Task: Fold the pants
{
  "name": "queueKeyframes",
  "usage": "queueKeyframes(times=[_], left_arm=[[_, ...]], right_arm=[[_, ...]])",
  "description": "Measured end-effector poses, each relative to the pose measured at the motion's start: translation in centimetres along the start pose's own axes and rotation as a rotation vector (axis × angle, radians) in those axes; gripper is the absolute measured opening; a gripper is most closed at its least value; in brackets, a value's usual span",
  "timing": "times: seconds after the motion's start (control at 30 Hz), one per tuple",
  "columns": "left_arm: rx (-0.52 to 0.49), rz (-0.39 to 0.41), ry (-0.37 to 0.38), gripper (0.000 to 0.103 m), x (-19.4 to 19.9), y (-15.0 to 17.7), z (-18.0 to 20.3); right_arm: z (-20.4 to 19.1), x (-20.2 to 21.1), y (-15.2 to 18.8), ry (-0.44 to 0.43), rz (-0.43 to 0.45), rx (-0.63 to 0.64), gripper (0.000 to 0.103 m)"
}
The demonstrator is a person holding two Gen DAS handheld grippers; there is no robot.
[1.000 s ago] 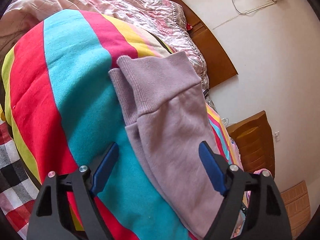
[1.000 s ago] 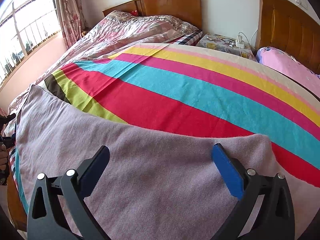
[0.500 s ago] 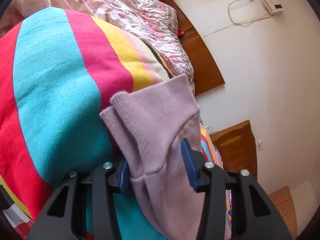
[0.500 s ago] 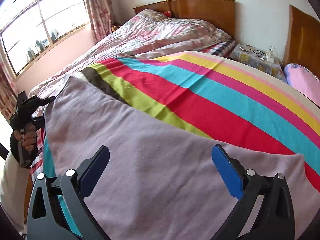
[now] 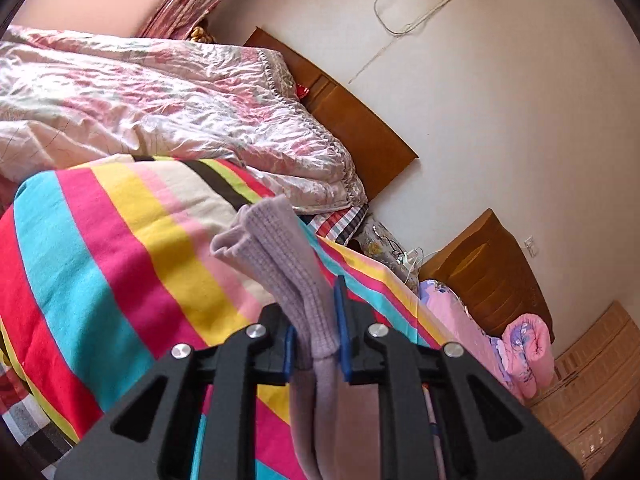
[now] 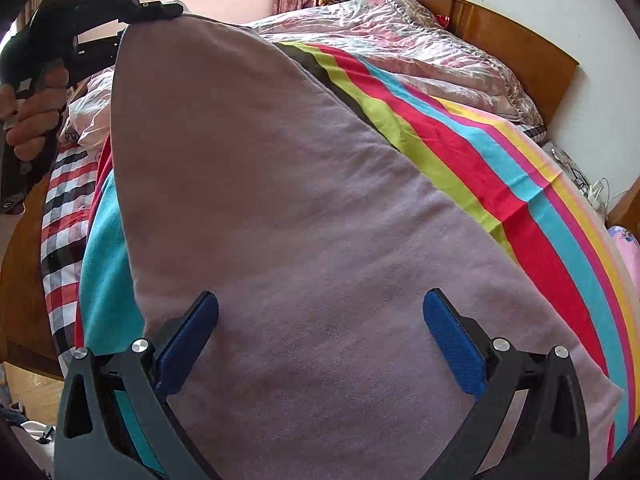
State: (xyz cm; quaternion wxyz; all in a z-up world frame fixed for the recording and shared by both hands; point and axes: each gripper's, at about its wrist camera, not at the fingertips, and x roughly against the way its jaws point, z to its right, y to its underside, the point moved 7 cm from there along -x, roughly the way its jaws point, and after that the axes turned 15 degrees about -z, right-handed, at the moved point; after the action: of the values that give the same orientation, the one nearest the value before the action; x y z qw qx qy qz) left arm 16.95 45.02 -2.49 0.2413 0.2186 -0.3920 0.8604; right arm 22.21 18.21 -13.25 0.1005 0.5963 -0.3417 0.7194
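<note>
The lilac pants [image 6: 280, 200] lie across a striped blanket [image 6: 500, 168] on the bed. My left gripper [image 5: 316, 336] is shut on the ribbed cuff [image 5: 276, 248] of the pants and holds it lifted above the blanket. In the right wrist view the left gripper [image 6: 152, 10] shows at the top left, holding the far end of the pants raised. My right gripper [image 6: 320, 336] is open, its blue pads [image 6: 452, 344] spread wide over the near part of the pants.
A pink floral quilt [image 5: 160, 96] is bunched at the head of the bed. Wooden headboards [image 5: 360, 120] stand against the white wall. A checked sheet [image 6: 64, 216] hangs at the bed's left edge. A pink pillow [image 5: 524, 344] lies on the neighbouring bed.
My left gripper closed on the pants cuff and lifted it off the blanket. The right gripper stayed open while its view swung left along the pants.
</note>
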Motion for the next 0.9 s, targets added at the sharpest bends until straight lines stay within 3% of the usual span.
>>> queueKeyframes(times=[0.1, 0.17, 0.3, 0.37, 0.43, 0.53, 0.6, 0.7, 0.8, 0.9], left_arm=[[-0.264, 0.017, -0.025, 0.016, 0.7, 1.1, 9.9], [-0.450, 0.013, -0.049, 0.016, 0.1, 3.8, 16.3], [-0.803, -0.064, -0.045, 0.019, -4.3, 13.4, 26.7], [-0.940, -0.168, -0.019, 0.026, -7.6, 20.1, 29.4], [-1.060, -0.300, 0.017, 0.048, -10.7, 27.1, 30.6], [-1.214, -0.384, 0.029, 0.054, -12.5, 33.8, 30.8], [-1.227, -0.410, 0.101, 0.057, -11.6, 34.6, 30.3], [-1.126, -0.358, 0.094, 0.072, -9.6, 31.0, 27.7], [-0.896, -0.290, 0.003, 0.082, -7.5, 25.5, 23.2], [-0.706, -0.262, -0.145, 0.083, -7.2, 21.0, 17.6]], right_arm=[[4.9, 5.3, 1.9, -0.027, 0.153, -0.180, 0.099], [9.9, 9.1, 4.6, -0.007, 0.252, -0.339, 0.099], [19.7, 16.6, 12.6, 0.145, 0.408, -0.641, 0.099], [23.4, 19.9, 16.8, 0.203, 0.467, -0.764, 0.099], [25.7, 22.0, 20.6, 0.232, 0.504, -0.860, 0.099], [26.9, 23.0, 24.1, 0.239, 0.505, -0.918, 0.099], [26.4, 22.0, 25.1, 0.202, 0.471, -0.908, 0.099], [24.0, 19.3, 25.0, 0.100, 0.420, -0.861, 0.099], [19.1, 15.6, 23.1, -0.091, 0.366, -0.772, 0.094], [13.7, 11.8, 20.7, -0.281, 0.282, -0.657, 0.074]])
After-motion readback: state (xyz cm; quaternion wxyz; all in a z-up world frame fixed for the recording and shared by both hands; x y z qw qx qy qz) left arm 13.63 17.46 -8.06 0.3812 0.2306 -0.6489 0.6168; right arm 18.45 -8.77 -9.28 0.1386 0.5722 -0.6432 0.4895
